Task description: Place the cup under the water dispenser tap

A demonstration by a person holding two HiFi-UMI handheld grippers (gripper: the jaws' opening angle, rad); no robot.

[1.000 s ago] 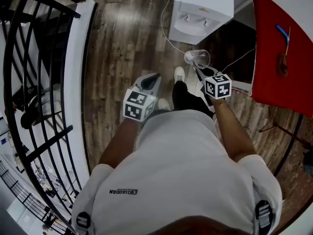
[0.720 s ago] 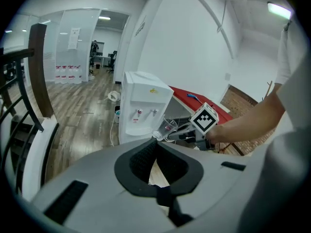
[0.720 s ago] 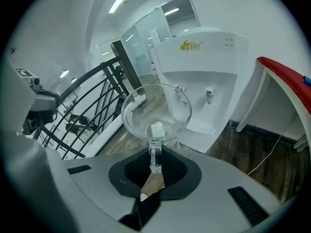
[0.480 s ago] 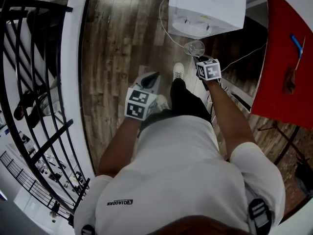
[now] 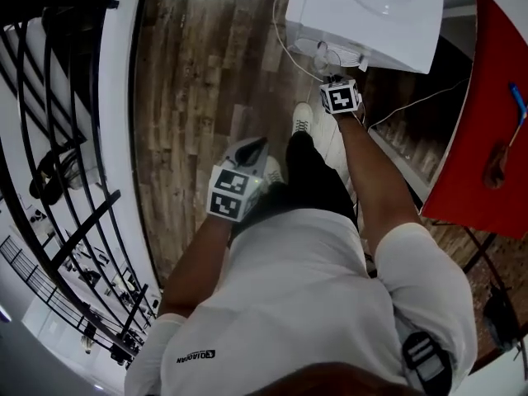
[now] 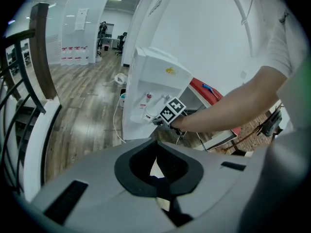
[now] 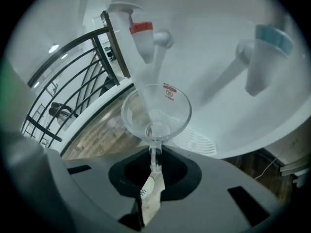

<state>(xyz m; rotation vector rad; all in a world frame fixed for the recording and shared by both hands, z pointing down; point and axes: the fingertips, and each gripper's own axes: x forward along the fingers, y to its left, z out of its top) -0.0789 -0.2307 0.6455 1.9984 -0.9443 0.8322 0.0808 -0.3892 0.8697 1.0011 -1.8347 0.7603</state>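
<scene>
Right gripper (image 7: 153, 161) pinches the clear cup (image 7: 155, 111) by its wall, holding it beneath the red tap (image 7: 144, 37) to catch water; left gripper (image 6: 160, 181) hangs closed, idle.

In the head view, the water dispenser (image 5: 363, 15) is standing at one o'clock, the cup (image 5: 327, 56) is hanging just before its tap (image 7: 144, 38), and the railing (image 5: 49, 139) is running along nine o'clock.

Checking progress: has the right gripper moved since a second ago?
Yes. The right gripper, shut on the cup, went forward to the water dispenser, closing the earlier gap.
</scene>
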